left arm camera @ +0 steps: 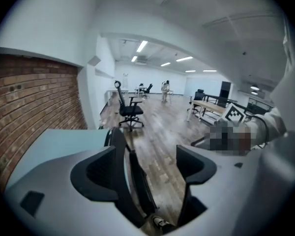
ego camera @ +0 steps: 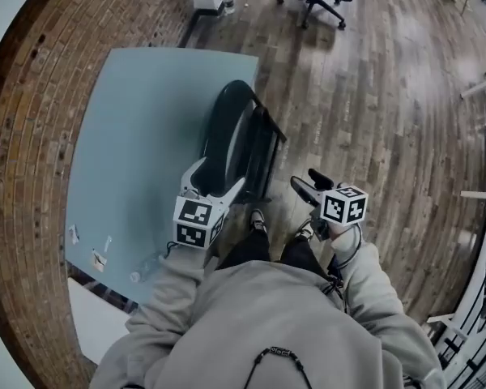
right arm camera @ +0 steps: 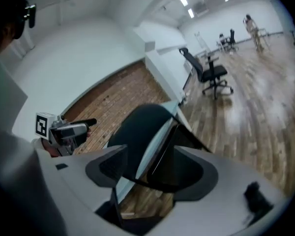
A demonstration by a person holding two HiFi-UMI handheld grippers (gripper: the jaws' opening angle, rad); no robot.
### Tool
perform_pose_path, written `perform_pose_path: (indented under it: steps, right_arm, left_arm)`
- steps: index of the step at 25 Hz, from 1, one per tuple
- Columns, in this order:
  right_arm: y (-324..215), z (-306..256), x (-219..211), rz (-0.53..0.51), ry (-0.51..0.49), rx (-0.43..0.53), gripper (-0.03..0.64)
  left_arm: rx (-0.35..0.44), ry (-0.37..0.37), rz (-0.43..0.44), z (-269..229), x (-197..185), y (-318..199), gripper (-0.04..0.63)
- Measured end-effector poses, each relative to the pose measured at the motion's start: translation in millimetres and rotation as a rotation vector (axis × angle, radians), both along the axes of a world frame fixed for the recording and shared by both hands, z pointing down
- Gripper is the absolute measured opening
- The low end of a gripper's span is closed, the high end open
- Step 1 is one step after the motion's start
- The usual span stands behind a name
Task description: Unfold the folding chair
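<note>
Folding chair (ego camera: 223, 136) folded; left claw (left arm camera: 146, 154) open.

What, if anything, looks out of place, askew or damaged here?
Nothing stands out: no spill or damage shows. The folding chair stands folded flat beside the pale blue panel, simply not yet opened.

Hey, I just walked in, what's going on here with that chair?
A person stands over a folded black chair that stands beside a pale blue panel, with a gripper in each hand. The left gripper is open at the chair's top edge, not clamped on it. The right gripper is open too, off to the chair's right and clear of it. The chair is not yet unfolded.
</note>
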State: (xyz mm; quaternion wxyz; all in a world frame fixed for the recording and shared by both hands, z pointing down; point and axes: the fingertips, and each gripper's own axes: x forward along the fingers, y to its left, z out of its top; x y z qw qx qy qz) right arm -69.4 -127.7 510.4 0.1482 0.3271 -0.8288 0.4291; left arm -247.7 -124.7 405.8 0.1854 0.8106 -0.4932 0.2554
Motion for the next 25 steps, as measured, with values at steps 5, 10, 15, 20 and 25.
perform_pose_path:
  steps: [5, 10, 15, 20, 25]
  right_arm:
    - [14.7, 128.7, -101.3, -0.132, 0.022, -0.301, 0.298]
    - [-20.4, 197.1, -164.7, -0.097, 0.063, -0.390, 0.298]
    - [-46.0, 253.7, -186.5, -0.051, 0.188, -0.431, 0.296]
    - [-47.6, 280.0, -210.7, -0.075, 0.179, -0.471, 0.293]
    - [-47.5, 285.8, -217.3, -0.120, 0.188, -0.478, 0.250]
  left_arm:
    - [-0.111, -0.044, -0.084, 54.0, -59.6, -7.7, 0.396]
    - [-0.228, 0.143, -0.079, 91.9, -67.3, -28.6, 0.397]
    - [-0.257, 0.132, -0.052, 115.7, -69.3, -48.2, 0.382]
    - [-0.267, 0.168, -0.104, 121.8, -88.6, -58.7, 0.149]
    - [-0.279, 0.228, -0.147, 122.6, -90.1, -60.2, 0.138]
